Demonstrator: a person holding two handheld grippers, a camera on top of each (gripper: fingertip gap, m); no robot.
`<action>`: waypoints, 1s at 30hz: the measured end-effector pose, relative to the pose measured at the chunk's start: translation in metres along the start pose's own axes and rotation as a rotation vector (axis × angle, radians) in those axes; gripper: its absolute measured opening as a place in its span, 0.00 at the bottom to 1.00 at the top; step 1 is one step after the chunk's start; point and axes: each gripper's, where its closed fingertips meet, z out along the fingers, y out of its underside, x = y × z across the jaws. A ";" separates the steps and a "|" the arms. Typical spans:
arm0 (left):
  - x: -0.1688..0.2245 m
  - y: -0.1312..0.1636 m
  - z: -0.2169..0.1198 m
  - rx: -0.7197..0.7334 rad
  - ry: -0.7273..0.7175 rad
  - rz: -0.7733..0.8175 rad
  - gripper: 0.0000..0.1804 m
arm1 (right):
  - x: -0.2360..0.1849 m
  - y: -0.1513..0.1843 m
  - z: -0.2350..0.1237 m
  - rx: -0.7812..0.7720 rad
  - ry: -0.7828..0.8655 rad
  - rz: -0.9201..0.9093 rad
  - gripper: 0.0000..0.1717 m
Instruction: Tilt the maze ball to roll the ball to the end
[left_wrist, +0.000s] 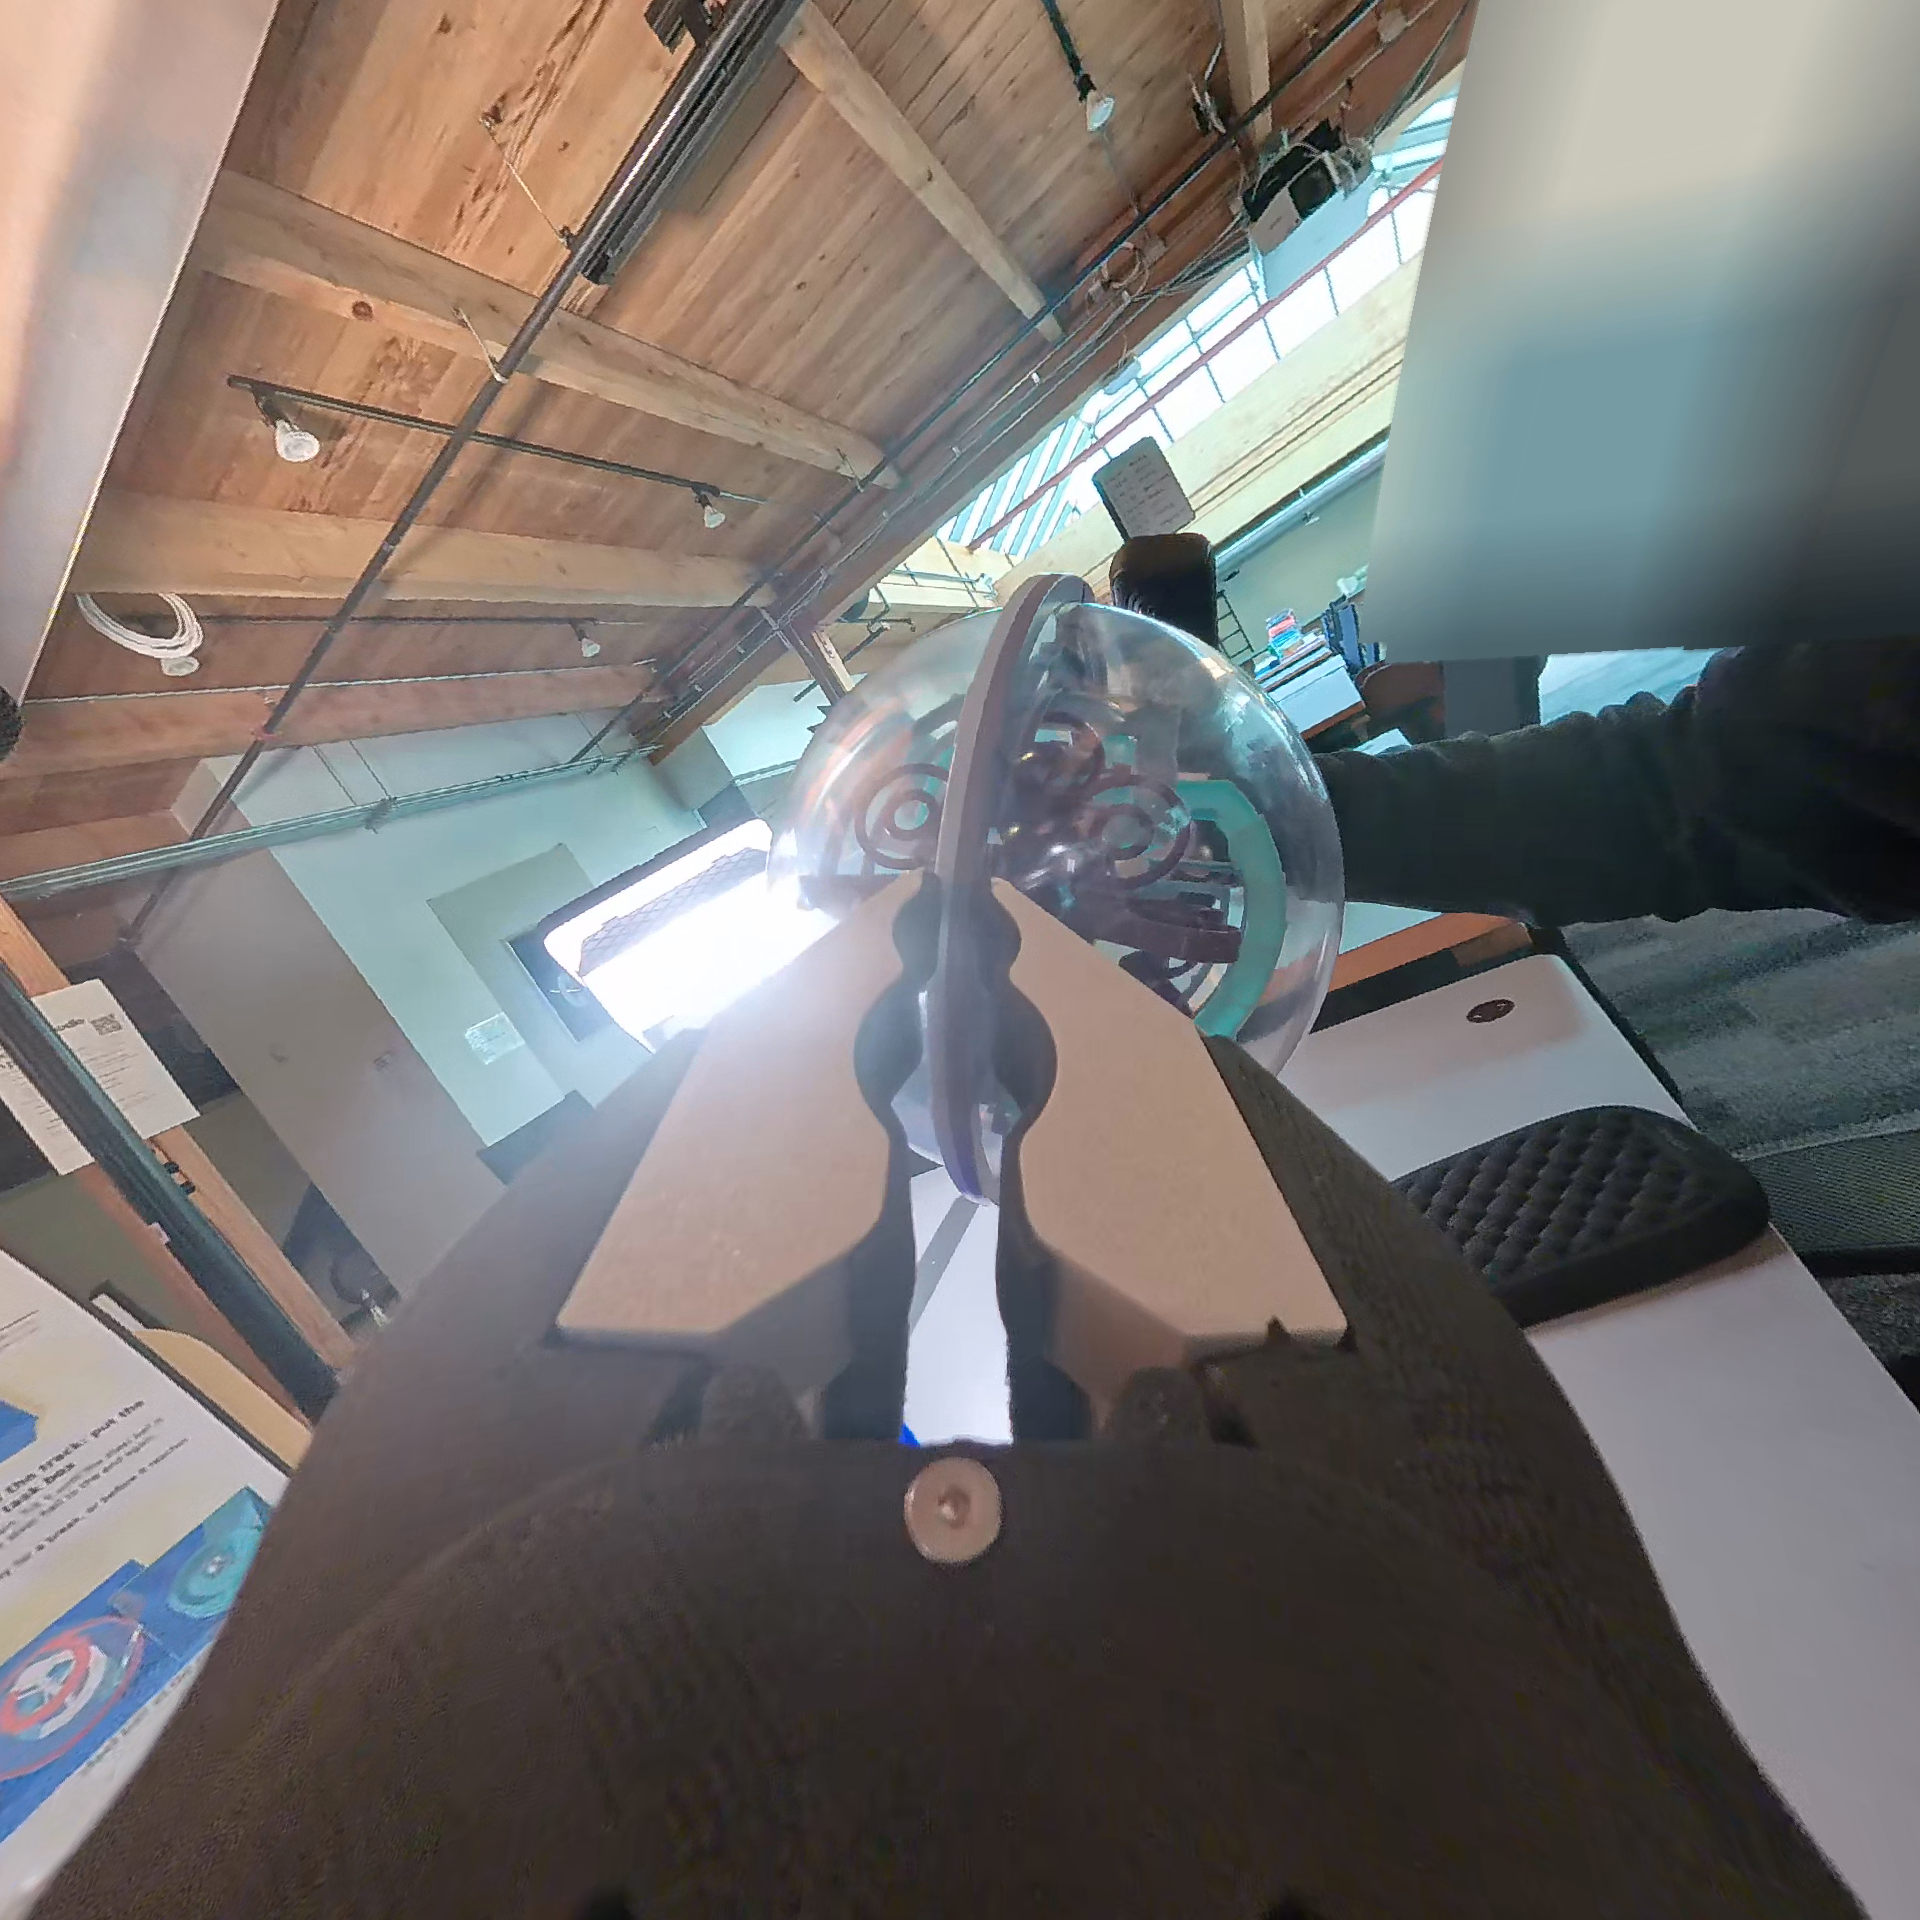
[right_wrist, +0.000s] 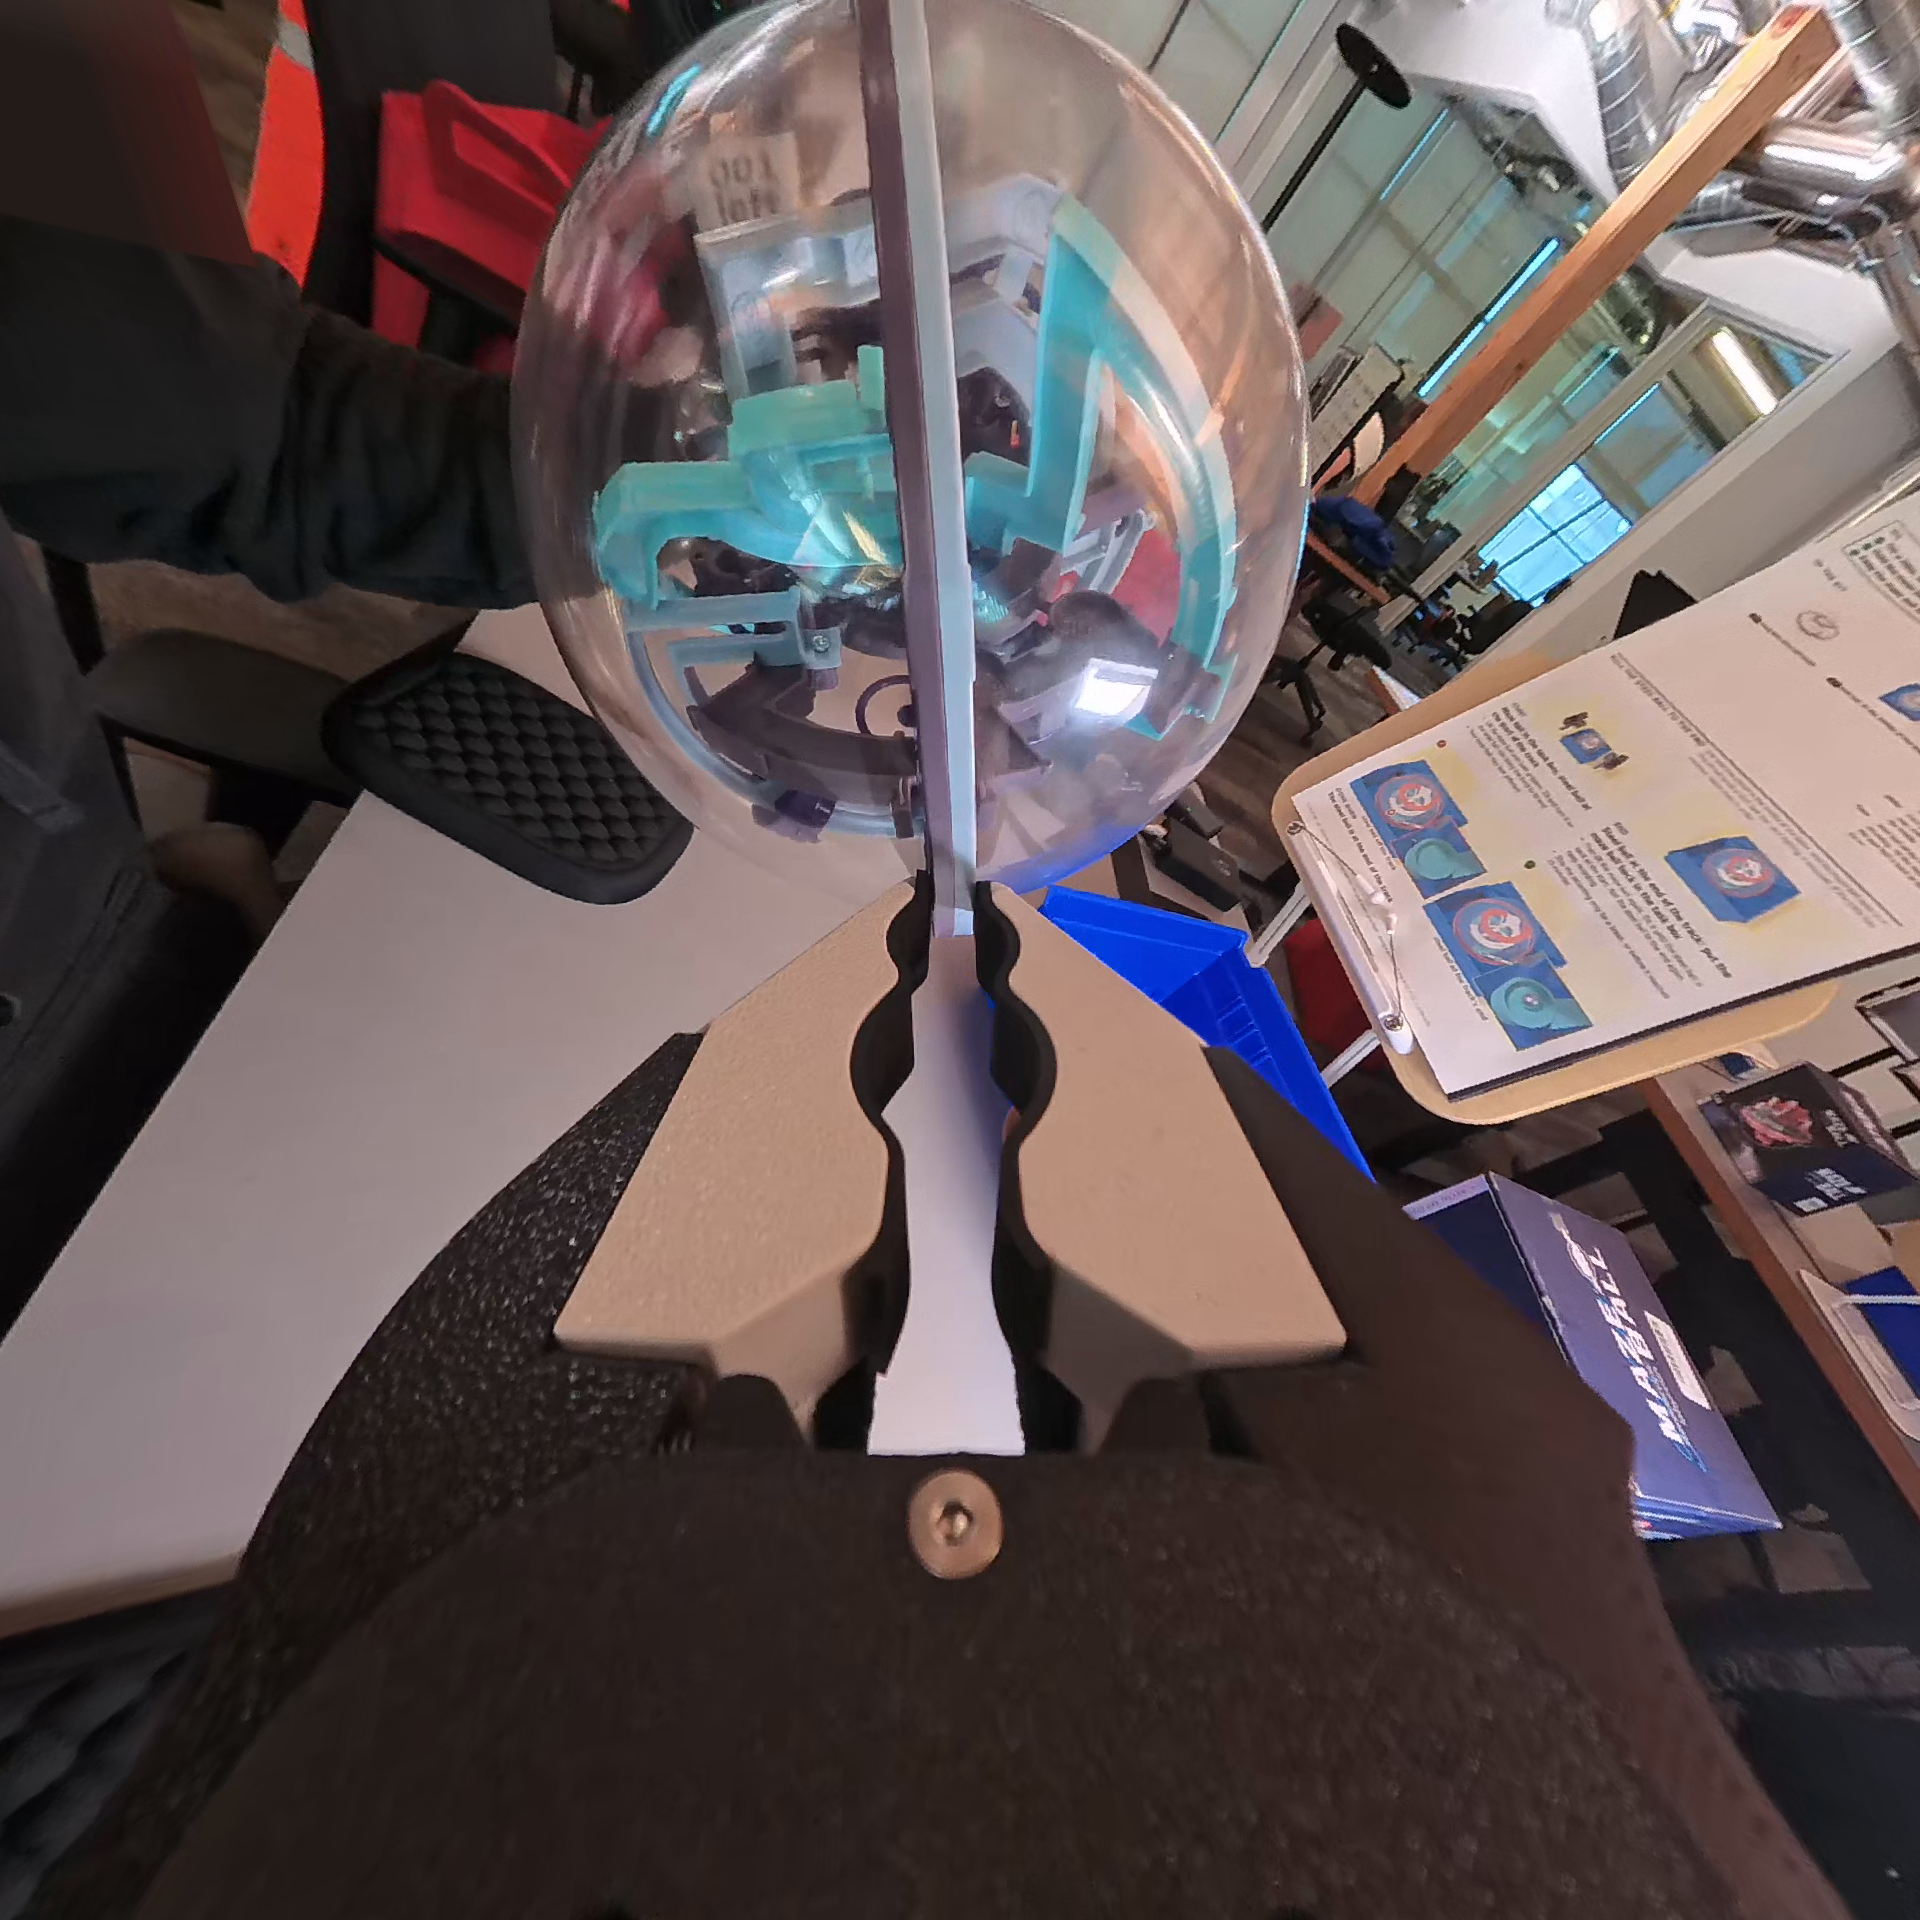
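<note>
Maze ball (right_wrist: 727, 468) airborne, rim (right_wrist: 925, 520) pinched both sides.

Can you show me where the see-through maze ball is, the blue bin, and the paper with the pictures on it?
maze ball (right_wrist: 1091, 312): right wrist view, clear shell.
blue bin (right_wrist: 1174, 956): right wrist view, its rim.
instruction sheet (right_wrist: 1662, 831): right wrist view, page middle.

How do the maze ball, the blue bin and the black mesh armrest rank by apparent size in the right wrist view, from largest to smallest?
1. Maze ball, by far the largest, though it is also nearest the camera.
2. and 3. Black mesh armrest and blue bin look similar. The gripper hides part of the bin, so I would not rank these two.
</note>
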 end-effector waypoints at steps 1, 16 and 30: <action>0.000 0.001 0.000 -0.002 -0.001 -0.006 0.03 | -0.001 0.000 0.000 -0.006 -0.005 0.005 0.03; 0.010 0.035 -0.004 -0.062 -0.010 -0.146 0.03 | -0.013 0.016 -0.009 -0.060 -0.082 0.132 0.03; 0.035 0.086 -0.016 -0.148 -0.016 -0.345 0.03 | -0.048 0.067 -0.001 -0.096 -0.179 0.335 0.03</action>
